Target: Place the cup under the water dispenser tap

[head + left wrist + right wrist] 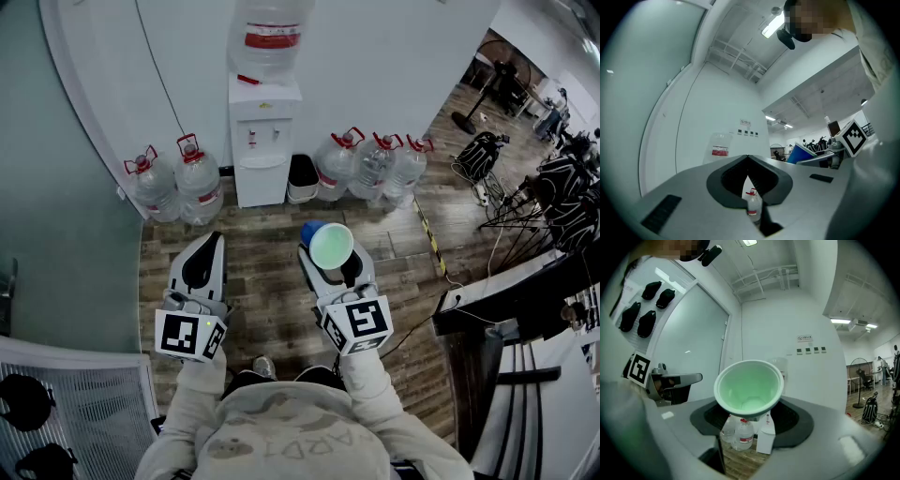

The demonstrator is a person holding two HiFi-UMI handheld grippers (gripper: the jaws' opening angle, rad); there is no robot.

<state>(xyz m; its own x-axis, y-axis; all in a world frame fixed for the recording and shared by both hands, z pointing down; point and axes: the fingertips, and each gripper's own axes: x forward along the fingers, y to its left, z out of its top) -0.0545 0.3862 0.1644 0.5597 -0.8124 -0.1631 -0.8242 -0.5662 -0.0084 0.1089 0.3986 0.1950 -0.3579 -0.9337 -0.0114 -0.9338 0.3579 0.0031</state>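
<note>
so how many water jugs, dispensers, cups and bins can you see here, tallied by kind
water jugs: 6 (5 on the floor, 1 on top of the dispenser)
water dispenser: 1
cup: 1
bin: 1
total: 9

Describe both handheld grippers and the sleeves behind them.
The left gripper and right gripper are pale grey moulded shells. Their broad fingers surround a black recess. Each carries a white cube at its rear, printed with black square markers. The person wears a light beige long-sleeved sweatshirt.
</note>
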